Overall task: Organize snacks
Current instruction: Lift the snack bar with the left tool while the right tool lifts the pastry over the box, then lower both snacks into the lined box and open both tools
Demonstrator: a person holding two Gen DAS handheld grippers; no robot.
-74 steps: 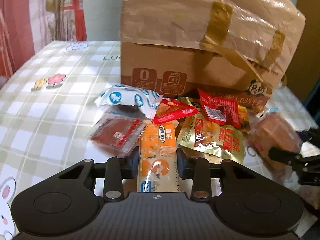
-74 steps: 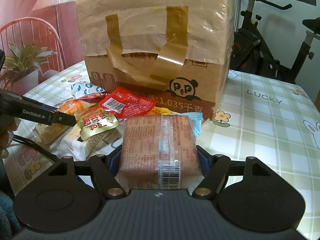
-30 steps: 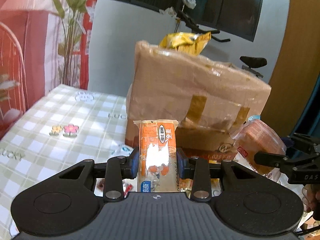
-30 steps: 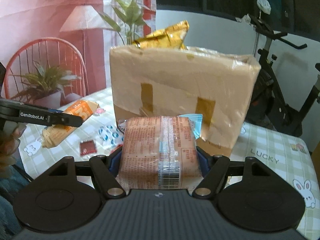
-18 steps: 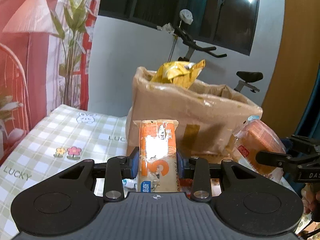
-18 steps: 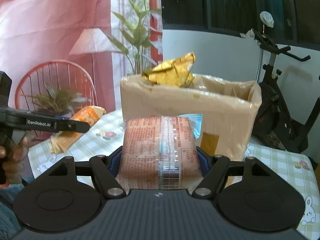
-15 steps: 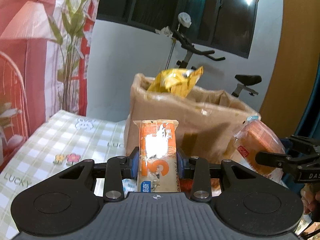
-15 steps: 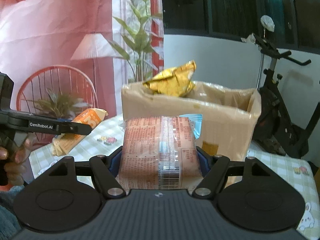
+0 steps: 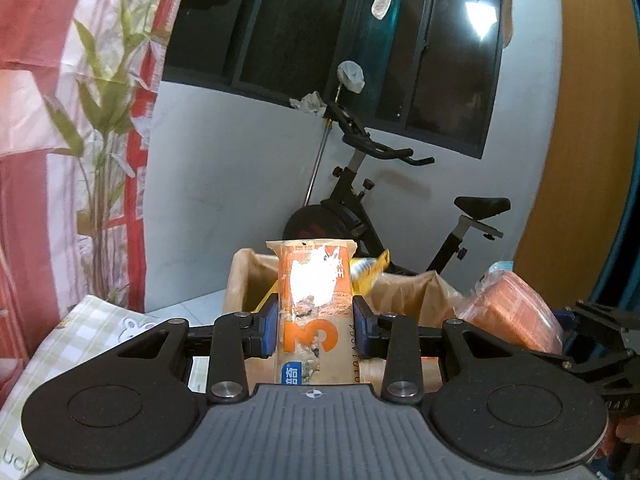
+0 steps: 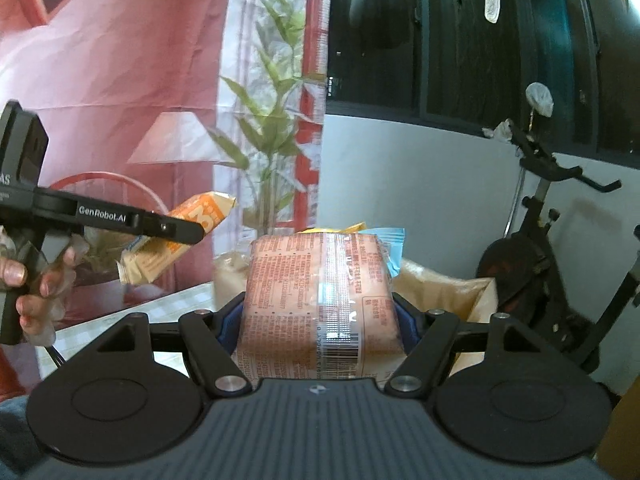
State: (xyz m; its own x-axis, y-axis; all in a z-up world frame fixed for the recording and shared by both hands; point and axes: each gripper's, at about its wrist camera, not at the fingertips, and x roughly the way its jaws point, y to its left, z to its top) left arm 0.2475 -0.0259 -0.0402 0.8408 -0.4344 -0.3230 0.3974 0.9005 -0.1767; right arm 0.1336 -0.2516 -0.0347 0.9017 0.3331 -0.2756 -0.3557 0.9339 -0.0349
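Observation:
My left gripper (image 9: 314,330) is shut on a long orange snack bar pack (image 9: 312,308) with a big "3", held upright above the near rim of the open cardboard box (image 9: 240,280). My right gripper (image 10: 320,320) is shut on a wide brown-orange biscuit pack (image 10: 320,300), raised in front of the same box (image 10: 440,288). The biscuit pack (image 9: 508,312) also shows at the right of the left wrist view. The bar pack (image 10: 176,240) and left gripper show at the left of the right wrist view. A yellow bag (image 9: 370,272) sticks out of the box.
A checked tablecloth (image 9: 72,340) covers the table under the box. An exercise bike (image 9: 360,200) stands behind the box by the white wall. A person's hand (image 10: 36,280) grips the left tool. A plant (image 10: 276,140) and red curtain are at the left.
Both grippers have risen with their packs. The box has sunk lower in both views, its open top now level with the held packs, and the table's loose snacks have dropped out of sight.

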